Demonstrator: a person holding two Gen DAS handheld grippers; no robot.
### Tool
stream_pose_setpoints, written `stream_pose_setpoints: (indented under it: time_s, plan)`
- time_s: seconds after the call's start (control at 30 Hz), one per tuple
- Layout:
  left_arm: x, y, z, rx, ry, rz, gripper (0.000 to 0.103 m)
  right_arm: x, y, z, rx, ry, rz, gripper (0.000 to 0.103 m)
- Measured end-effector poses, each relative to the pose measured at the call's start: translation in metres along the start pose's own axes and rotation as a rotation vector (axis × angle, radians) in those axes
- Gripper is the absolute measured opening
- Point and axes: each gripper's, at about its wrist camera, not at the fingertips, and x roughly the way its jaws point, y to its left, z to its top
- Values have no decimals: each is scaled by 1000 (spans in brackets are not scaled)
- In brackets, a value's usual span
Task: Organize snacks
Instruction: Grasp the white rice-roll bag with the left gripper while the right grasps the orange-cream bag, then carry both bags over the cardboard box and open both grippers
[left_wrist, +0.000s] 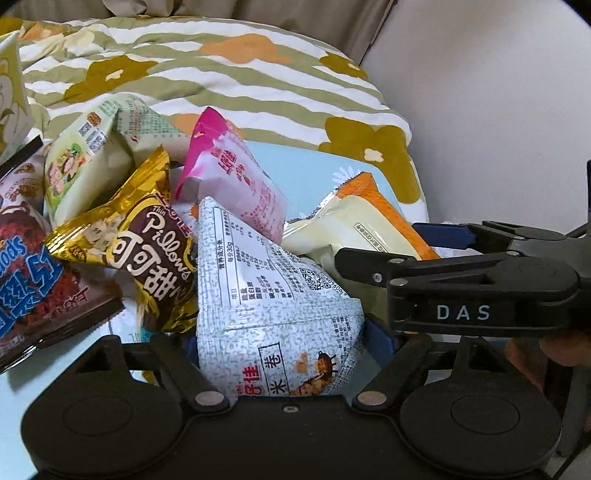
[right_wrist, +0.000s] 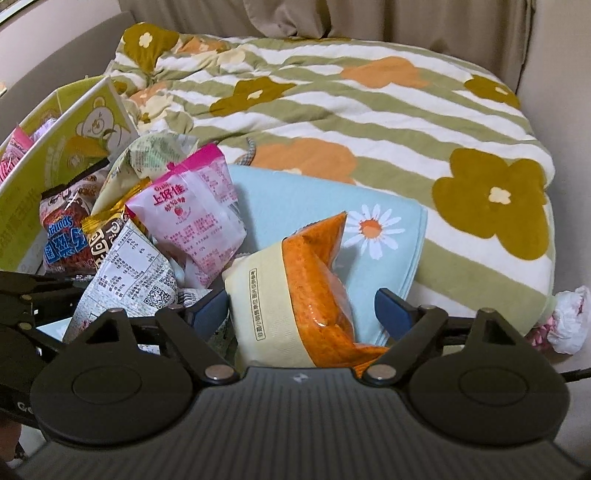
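Left gripper (left_wrist: 284, 343): low and level over the blue cloth (left_wrist: 306, 173), aimed at the snack heap; its fingers stand on either side of the white pack (left_wrist: 273, 295), whose lower end fills the gap. Whether they pinch it cannot be told.
Right gripper (right_wrist: 301, 310): level, just right of the left one, seen side-on in the left view (left_wrist: 373, 258). Its blue fingers (right_wrist: 393, 308) are spread, with the orange pack (right_wrist: 295, 295) between them; the right finger stands clear of the pack, and contact on the left is hidden.
Heap, left to right: green box (right_wrist: 55, 155) standing open at the cloth's left edge, dark pack (left_wrist: 33, 280), pale green pack (left_wrist: 85, 166), gold pack (left_wrist: 147, 251), white pack, pink pack (left_wrist: 236, 177), orange pack. They lean on one another, crowding the left gripper's reach.
Cloth: spread on a striped quilt (right_wrist: 369, 122) with flower print; a daisy (right_wrist: 371, 227) marks its right corner.
Crumpled paper (right_wrist: 565, 317): off the quilt's right edge.
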Motion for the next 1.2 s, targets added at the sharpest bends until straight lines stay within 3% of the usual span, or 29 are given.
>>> stream_pose_setpoints:
  time_s: [0.37, 0.6, 0.9, 1.2]
  plan:
    - [-5, -1, -3, 29, -6, -2, 69, 12, 3, 2, -12, 32, 23, 96]
    - [-16, -4, -11, 72, -24, 23, 67, 16, 7, 3, -32, 36, 21, 92]
    - [-32, -4, -19, 84, -54, 37, 67, 13, 12, -3, -59, 30, -5, 79]
    - [-68, -6, -27, 102, -113, 16, 67, -25, 20, -11, -10, -16, -34, 78]
